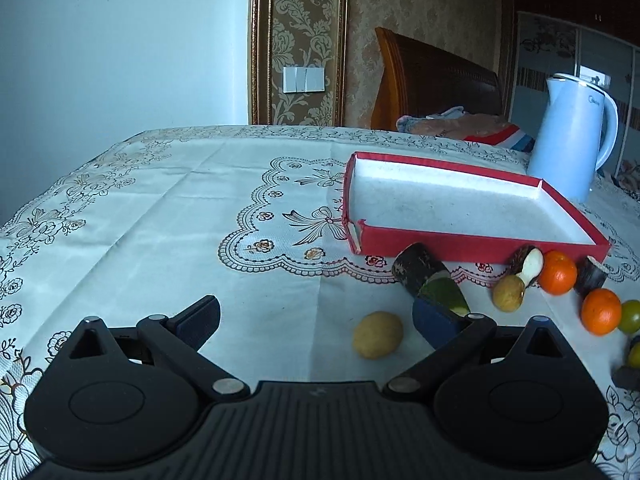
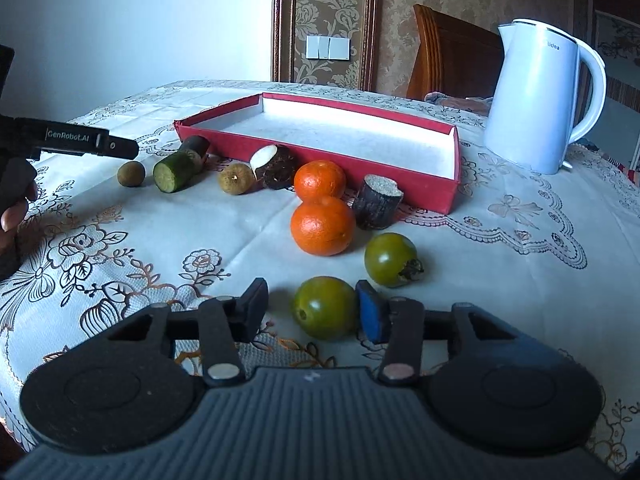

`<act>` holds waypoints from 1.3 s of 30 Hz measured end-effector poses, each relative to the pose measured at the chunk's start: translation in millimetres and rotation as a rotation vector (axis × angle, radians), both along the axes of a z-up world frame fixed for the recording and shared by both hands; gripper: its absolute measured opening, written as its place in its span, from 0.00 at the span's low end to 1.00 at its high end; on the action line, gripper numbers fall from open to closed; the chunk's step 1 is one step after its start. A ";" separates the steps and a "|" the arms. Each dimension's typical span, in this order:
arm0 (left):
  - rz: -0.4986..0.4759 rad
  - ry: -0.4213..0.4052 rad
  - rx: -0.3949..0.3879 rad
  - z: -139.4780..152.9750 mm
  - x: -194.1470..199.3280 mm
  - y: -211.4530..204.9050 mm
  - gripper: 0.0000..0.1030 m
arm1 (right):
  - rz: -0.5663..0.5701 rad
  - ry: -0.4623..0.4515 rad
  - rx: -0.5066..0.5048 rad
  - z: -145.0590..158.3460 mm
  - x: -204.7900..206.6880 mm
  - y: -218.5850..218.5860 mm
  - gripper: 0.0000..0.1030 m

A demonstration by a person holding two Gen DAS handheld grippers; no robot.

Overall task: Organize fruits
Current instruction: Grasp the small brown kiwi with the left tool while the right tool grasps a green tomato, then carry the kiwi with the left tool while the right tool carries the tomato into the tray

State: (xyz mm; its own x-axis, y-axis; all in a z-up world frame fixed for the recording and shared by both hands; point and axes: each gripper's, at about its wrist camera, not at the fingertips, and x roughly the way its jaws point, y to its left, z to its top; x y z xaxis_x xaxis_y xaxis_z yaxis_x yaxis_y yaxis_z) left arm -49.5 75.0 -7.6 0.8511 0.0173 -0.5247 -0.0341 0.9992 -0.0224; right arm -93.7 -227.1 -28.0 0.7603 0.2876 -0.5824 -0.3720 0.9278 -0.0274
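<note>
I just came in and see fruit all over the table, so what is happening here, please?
A person is sorting fruit with two hand-held grippers. The right gripper has a green tomato between its fingers; one pad touches it, the other not yet. The left gripper is open over the tablecloth near a small brown fruit. The red tray holds nothing; the oranges lie before it.

A lived-in home: damask wallpaper [image 2: 332, 4] with a light switch [image 2: 328, 48], a lace-patterned tablecloth [image 2: 132, 240], a white electric kettle [image 2: 536, 96], and a carved wooden headboard [image 1: 436, 80] behind.
</note>
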 end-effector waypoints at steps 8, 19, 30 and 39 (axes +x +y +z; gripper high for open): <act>-0.058 0.069 0.094 -10.6 11.6 -7.3 1.00 | -0.004 -0.004 -0.005 -0.7 -0.7 1.0 0.44; -0.139 0.116 0.084 -10.9 20.1 -20.2 0.55 | 0.016 -0.035 -0.042 0.9 -8.6 6.6 0.35; -0.125 0.093 0.075 -8.8 14.0 -32.9 0.27 | 0.008 -0.046 -0.025 1.5 -9.8 2.6 0.30; -0.116 0.048 0.008 12.3 15.1 -29.6 0.27 | -0.018 -0.082 0.006 11.0 -7.5 -2.8 0.30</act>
